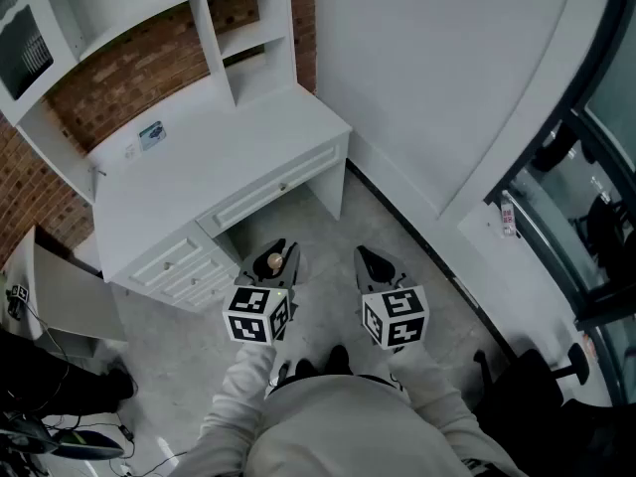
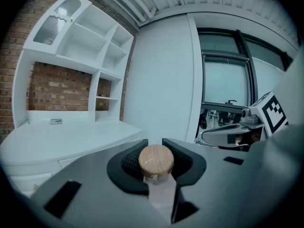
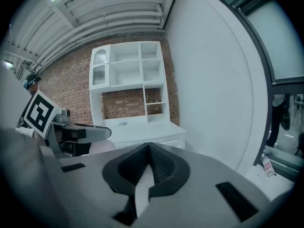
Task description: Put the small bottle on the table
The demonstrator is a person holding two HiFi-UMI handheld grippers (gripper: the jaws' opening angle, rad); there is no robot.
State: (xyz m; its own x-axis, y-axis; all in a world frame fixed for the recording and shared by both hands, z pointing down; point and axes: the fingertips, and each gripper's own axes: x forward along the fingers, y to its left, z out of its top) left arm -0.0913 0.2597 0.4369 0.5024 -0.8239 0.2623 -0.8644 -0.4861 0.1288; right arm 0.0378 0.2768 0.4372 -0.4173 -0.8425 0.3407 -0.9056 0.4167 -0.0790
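Observation:
A small clear bottle with a round wooden stopper (image 2: 156, 159) sits between the black pads of my left gripper (image 2: 155, 161), which is shut on it. In the head view the same small bottle (image 1: 273, 262) shows at the tip of the left gripper (image 1: 271, 264), held over the floor in front of the white desk (image 1: 214, 162). My right gripper (image 1: 378, 264) hovers beside it to the right. In the right gripper view the right gripper (image 3: 149, 164) has its pads together with nothing between them.
The white desk has drawers (image 1: 184, 266) at its front left and a shelf hutch (image 1: 149, 18) against a brick wall. A small card (image 1: 151, 135) lies on the desktop. A white wall (image 1: 437, 78) runs along the right, with window frames (image 1: 586, 217) beyond it.

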